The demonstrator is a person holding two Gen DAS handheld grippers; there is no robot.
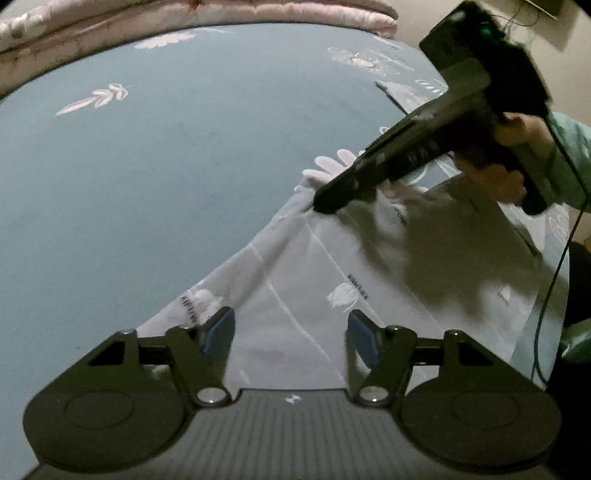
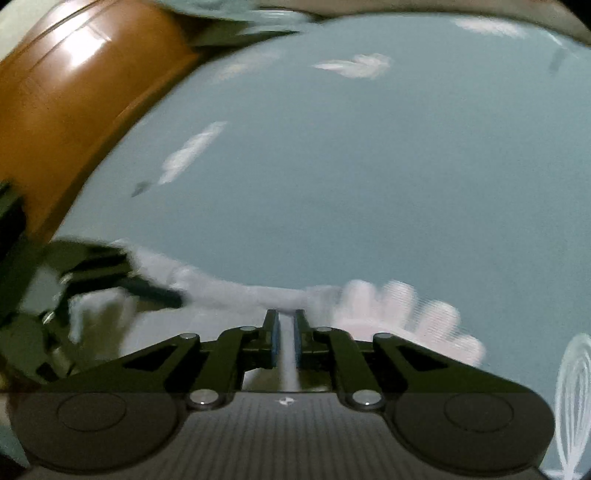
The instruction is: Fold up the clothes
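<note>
A pale, whitish garment (image 1: pixel 332 280) with small printed motifs lies spread on the blue-grey bedsheet (image 1: pixel 147 166). My left gripper (image 1: pixel 291 332) hovers over its near part, blue pads wide apart, nothing pressed between them. My right gripper (image 1: pixel 318 205) reaches in from the right and pinches the garment's far edge at the corner. In the right wrist view the right gripper (image 2: pixel 286 326) is shut, with a thin strip of the garment (image 2: pixel 229 295) caught between its pads. The left gripper (image 2: pixel 155 291) is a dark blur at the left there.
A pink quilt (image 1: pixel 184 18) is bunched along the bed's far side. An orange-brown wooden panel (image 2: pixel 66 92) borders the bed at the left. A person's hand (image 1: pixel 517 129) and mint sleeve (image 1: pixel 572 155) hold the right tool; its cable (image 1: pixel 554 277) trails down.
</note>
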